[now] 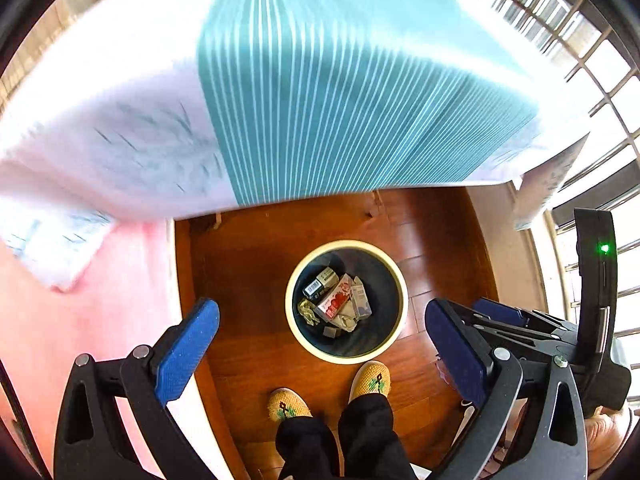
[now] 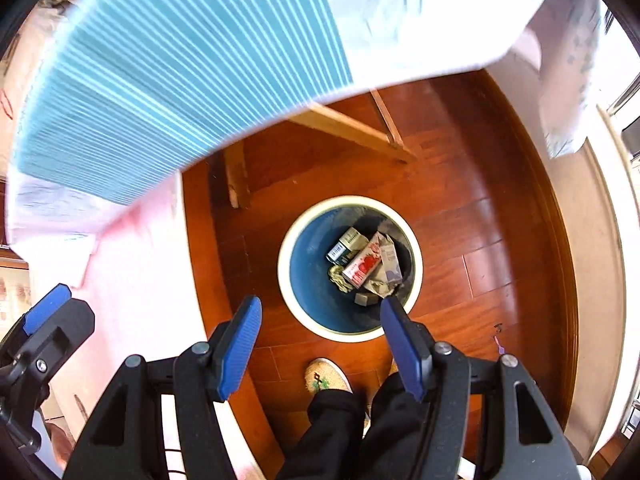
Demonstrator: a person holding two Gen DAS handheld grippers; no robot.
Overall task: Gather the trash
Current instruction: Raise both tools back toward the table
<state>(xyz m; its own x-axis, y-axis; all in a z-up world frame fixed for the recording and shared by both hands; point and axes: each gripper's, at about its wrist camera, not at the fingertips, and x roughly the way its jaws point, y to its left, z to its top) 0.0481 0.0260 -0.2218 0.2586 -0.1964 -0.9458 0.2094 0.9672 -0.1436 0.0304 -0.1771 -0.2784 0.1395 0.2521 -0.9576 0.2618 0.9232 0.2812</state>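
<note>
A round trash bin [image 1: 347,245] with a cream rim and dark blue inside stands on the wooden floor below both grippers. In it lie a red and white carton [image 1: 335,301], a dark box [image 1: 318,286] and crumpled paper. My left gripper [image 1: 320,308] hangs high above the bin, jaws wide open and empty. In the right wrist view the same bin [image 2: 285,268] holds the carton [image 2: 362,266], and my right gripper [image 2: 321,305] stands open above its near rim with nothing between the pads.
A table with a teal striped cloth [image 1: 340,100] and white cover overhangs the far side of the bin; its wooden legs [image 2: 237,176] stand behind. A person's yellow slippers [image 1: 370,378] and black trousers are close to the bin. Window bars [image 1: 600,80] run along the right.
</note>
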